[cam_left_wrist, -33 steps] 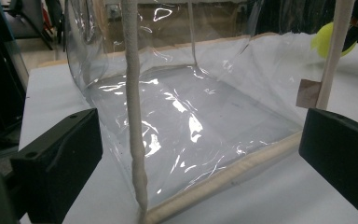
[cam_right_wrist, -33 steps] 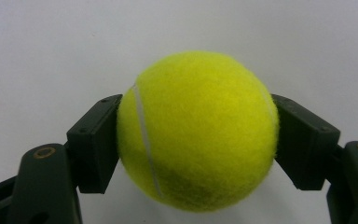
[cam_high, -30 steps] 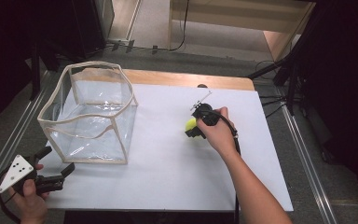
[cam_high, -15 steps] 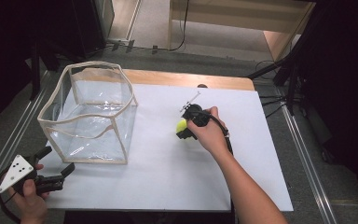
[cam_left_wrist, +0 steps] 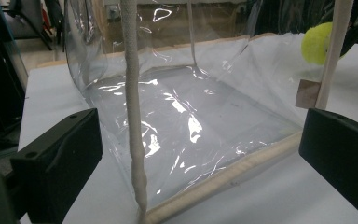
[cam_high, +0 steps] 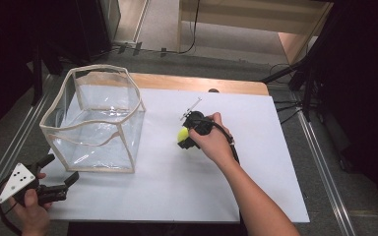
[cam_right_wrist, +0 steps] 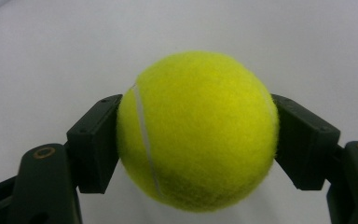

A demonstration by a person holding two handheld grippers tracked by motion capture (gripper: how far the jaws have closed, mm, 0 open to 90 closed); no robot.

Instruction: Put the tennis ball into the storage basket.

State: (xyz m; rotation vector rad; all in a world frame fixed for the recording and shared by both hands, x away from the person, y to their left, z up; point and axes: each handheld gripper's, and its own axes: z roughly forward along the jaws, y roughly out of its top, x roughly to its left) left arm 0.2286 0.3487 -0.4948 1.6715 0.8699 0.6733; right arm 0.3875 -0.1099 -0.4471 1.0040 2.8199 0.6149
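Observation:
A yellow-green tennis ball (cam_right_wrist: pixel 198 130) sits clamped between the two black jaws of my right gripper (cam_right_wrist: pixel 198 140), held above the white table. In the high view that gripper (cam_high: pixel 186 139) and the ball (cam_high: pixel 182 135) are near the table's middle, right of a clear plastic bin (cam_high: pixel 94 120) with cream piping. My left gripper (cam_high: pixel 59 172) rests at the front left corner, open, with nothing between its jaws. Its own view looks at the bin's near corner seam (cam_left_wrist: pixel 133 116), and the ball (cam_left_wrist: pixel 318 43) shows through the plastic at the upper right.
The white table top (cam_high: pixel 256 162) has a wooden strip (cam_high: pixel 197 83) along its far edge. Metal rails (cam_high: pixel 320 167) run along both sides. Cables and dark stands (cam_high: pixel 300 78) lie on the floor beyond the table.
My right gripper has carried the ball leftward, closer to the bin. The left gripper has stayed where it was.

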